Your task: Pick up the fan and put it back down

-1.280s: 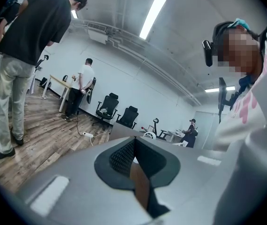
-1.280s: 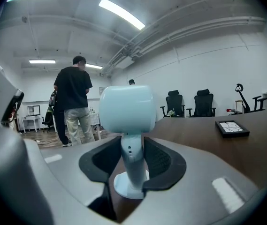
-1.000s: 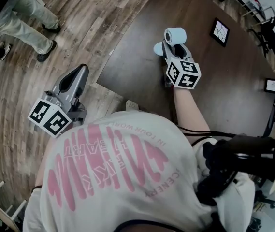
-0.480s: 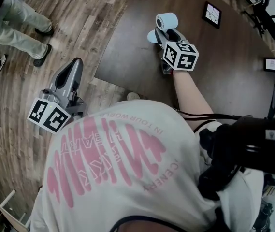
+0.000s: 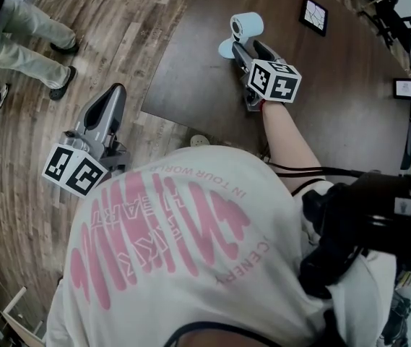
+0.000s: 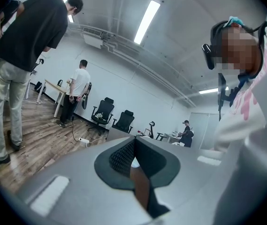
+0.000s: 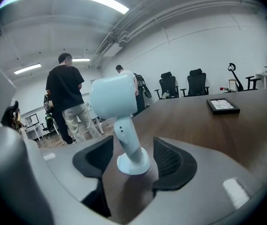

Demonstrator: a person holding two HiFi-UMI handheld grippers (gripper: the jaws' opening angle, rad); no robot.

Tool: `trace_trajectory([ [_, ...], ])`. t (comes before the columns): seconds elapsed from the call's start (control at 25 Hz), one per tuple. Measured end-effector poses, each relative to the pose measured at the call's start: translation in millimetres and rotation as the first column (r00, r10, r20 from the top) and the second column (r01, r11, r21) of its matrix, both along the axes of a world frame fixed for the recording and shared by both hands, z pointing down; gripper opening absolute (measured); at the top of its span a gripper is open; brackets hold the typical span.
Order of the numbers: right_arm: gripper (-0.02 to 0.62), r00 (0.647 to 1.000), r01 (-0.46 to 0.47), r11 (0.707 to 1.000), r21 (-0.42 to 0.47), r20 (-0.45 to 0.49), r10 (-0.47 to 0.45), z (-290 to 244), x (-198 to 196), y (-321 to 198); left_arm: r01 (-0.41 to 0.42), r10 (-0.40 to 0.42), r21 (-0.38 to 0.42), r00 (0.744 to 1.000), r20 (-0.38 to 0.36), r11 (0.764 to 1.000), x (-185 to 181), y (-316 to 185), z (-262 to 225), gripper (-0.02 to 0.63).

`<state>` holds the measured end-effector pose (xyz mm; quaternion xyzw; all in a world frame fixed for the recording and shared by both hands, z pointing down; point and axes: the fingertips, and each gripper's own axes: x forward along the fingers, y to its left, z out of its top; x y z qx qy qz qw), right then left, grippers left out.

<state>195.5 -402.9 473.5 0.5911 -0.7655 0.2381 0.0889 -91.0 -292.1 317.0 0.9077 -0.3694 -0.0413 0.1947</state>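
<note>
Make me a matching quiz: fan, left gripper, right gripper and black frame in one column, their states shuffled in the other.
1. fan
2. left gripper
3. right gripper
4. black frame

A. jaws together, nothing between them
B. lying flat, far along the table
C. jaws apart, either side of a stem
D. standing upright, light blue

Pairs: 1-D, 2-A, 3-C, 4-B.

The right gripper's jaws have just been opening; the fan stands between them, untouched.
</note>
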Motion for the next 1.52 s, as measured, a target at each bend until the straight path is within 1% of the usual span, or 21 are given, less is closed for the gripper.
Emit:
trace_trajectory([
  [0.16,0.307,1.000,-0.005,1.000,-0.002,0.028,0.005,-6,0,18,-0.030,0.030,-0.006,1.000,-0.003,1.000,6,2,2,0.017],
  [0.24,0.311,1.000,0.002,1.000,0.002,0.027,-0.002,-13,-1,31,-0.050,0.050,-0.007,0.999,-0.004,0.999,11,3,2,0.017],
  [0.28,0.287,1.000,0.002,1.000,0.008,0.019,-0.002,-17,-1,39,-0.063,0.063,-0.008,0.998,-0.005,0.998,15,4,2,0.017],
  [0.36,0.159,1.000,-0.003,0.999,0.031,0.011,0.002,-28,1,57,-0.094,0.094,-0.010,0.996,-0.010,0.996,24,5,3,0.017],
  [0.4,0.104,1.000,-0.005,0.999,0.044,0.022,0.004,-33,1,67,-0.112,0.112,-0.010,0.994,-0.013,0.994,29,6,3,0.017],
  [0.48,0.026,0.998,-0.008,0.998,0.066,0.066,0.004,-44,0,87,-0.149,0.149,-0.011,0.989,-0.020,0.989,40,8,5,0.017],
  [0.52,0.006,0.996,-0.010,0.997,0.076,0.087,0.003,-49,-1,98,-0.167,0.167,-0.012,0.986,-0.023,0.986,44,10,6,0.017],
  [0.72,0.006,0.989,-0.031,0.995,0.093,0.146,0.017,-63,-5,149,-0.238,0.237,-0.016,0.970,-0.047,0.971,59,20,9,0.017],
  [0.84,0.005,0.991,-0.038,0.995,0.087,0.132,0.026,-66,-7,169,-0.274,0.274,-0.017,0.961,-0.044,0.961,62,26,12,0.017],
  [1.0,0.005,0.988,-0.100,0.992,0.082,0.125,0.089,-71,-3,197,-0.314,0.313,-0.016,0.948,-0.048,0.949,63,39,11,0.017],
  [1.16,0.005,0.970,-0.181,0.981,0.074,0.177,0.166,-75,2,227,-0.359,0.358,-0.015,0.933,-0.047,0.933,62,60,11,0.017],
  [1.32,0.005,0.951,-0.241,0.968,0.071,0.216,0.221,-76,4,256,-0.380,0.378,-0.022,0.924,-0.057,0.925,56,82,20,0.017],
  [1.52,0.003,0.951,-0.257,0.964,0.067,0.198,0.239,-74,4,279,-0.377,0.374,-0.035,0.925,-0.068,0.926,46,99,27,0.017],
])
